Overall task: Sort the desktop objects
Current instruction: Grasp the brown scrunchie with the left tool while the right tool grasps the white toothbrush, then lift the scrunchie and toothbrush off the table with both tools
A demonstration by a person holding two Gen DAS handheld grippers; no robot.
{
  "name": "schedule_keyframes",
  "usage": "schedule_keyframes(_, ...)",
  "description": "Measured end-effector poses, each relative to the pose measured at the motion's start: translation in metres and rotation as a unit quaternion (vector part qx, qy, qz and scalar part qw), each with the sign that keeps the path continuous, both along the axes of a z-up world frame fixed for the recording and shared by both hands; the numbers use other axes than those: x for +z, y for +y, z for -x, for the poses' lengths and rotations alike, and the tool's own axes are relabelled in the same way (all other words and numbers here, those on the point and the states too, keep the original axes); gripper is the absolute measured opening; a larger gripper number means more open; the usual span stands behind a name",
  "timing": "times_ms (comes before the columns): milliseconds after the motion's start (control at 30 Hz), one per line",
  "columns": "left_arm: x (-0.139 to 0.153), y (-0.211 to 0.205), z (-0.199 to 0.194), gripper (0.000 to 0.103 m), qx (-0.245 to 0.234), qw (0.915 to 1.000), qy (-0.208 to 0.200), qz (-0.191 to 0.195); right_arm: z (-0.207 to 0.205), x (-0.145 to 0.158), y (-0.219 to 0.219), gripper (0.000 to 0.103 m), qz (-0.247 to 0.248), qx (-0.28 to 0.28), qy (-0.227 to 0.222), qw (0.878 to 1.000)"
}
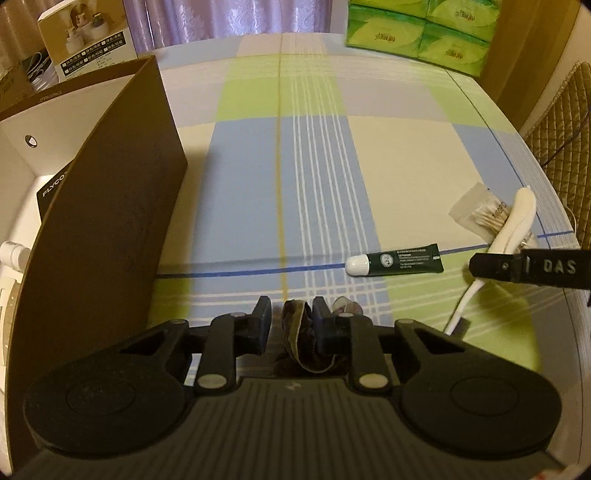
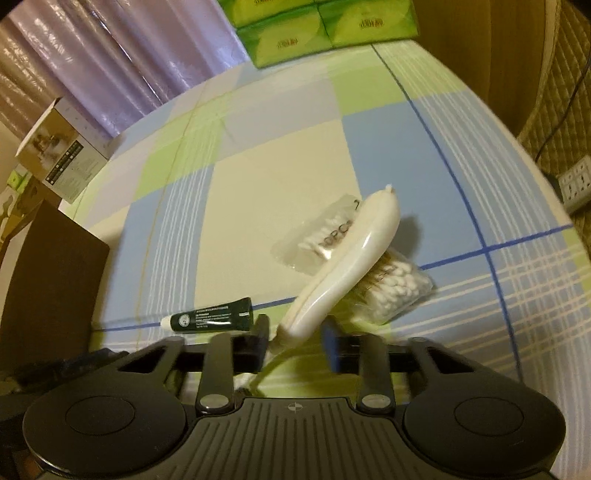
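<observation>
The left claw is clenched on a dark patterned hair tie, whose loop sits between its fingers just above the checked worktop. Immediately left of it stands a brown cardboard box; inside, a black packet shows the letters "FLYCO".

To its right lies a dark green tube with a white cap and a round emblem; its small print is too fine to read. Beyond that, the right claw's finger reaches in, marked "DAS".

The right claw stands released, its fingers apart on either side of a white hairbrush, the left finger touching the handle. The brush rises tilted, its head resting over a clear bag of cotton swabs printed with characters that read roughly "0PC".

At the far edge of the worktop sit green tissue packs, their logo illegible, and a product carton with small unreadable labels.
</observation>
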State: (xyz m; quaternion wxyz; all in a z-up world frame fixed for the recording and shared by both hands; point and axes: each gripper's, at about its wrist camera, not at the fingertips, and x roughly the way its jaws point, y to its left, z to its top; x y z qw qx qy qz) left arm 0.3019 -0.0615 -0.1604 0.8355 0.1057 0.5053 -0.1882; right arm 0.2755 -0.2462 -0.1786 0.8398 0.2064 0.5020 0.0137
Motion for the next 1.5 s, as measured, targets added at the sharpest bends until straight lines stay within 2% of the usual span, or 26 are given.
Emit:
schedule_keyframes(67, 0.000, 0.001, 0.002, 0.018, -0.002, 1.0000, 0.002, 0.003, 0.000, 0.000, 0.003, 0.014, 0.010, 0.020, 0.006, 1.000)
schedule_keyframes(200, 0.001, 0.003, 0.008, 0.015, -0.008, 0.9999, 0.007, 0.007, 0.008, 0.004, 0.014, 0.012, 0.058, 0.085, 0.016, 0.995)
schedule_keyframes(367, 0.003, 0.012, 0.017, 0.014, -0.009, 0.9995, 0.023, 0.021, 0.029, 0.005, 0.027, 0.011, 0.113, 0.173, 0.031, 0.978)
schedule_keyframes(467, 0.001, 0.017, 0.023, 0.017, -0.002, 0.9988, 0.038, 0.031, 0.045, 0.003, 0.035, 0.011, 0.152, 0.205, 0.032, 0.966)
schedule_keyframes(600, -0.004, 0.019, 0.027, 0.022, 0.009, 0.9984, 0.044, 0.034, 0.055, 0.001, 0.038, 0.011, 0.166, 0.212, 0.016, 0.963)
schedule_keyframes(733, -0.005, 0.015, 0.030, 0.022, 0.004, 0.9985, 0.042, 0.037, 0.056, -0.001, 0.039, 0.013, 0.163, 0.213, -0.001, 0.963)
schedule_keyframes(900, -0.005, 0.012, 0.042, 0.022, -0.014, 0.9985, 0.042, 0.034, 0.052, -0.002, 0.041, 0.027, 0.166, 0.208, -0.014, 0.964)
schedule_keyframes(1033, -0.003, 0.014, 0.053, 0.013, -0.023, 0.9983, 0.039, 0.036, 0.057, -0.003, 0.046, 0.024, 0.181, 0.219, -0.028, 0.958)
schedule_keyframes(1067, -0.002, 0.014, 0.056, 0.012, -0.025, 0.9984, 0.037, 0.035, 0.057, -0.003, 0.046, 0.015, 0.178, 0.222, -0.029, 0.958)
schedule_keyframes(1500, 0.010, 0.029, 0.088, 0.011, -0.021, 0.9986, 0.038, 0.029, 0.083, 0.005, 0.057, 0.015, 0.167, 0.237, -0.013, 0.957)
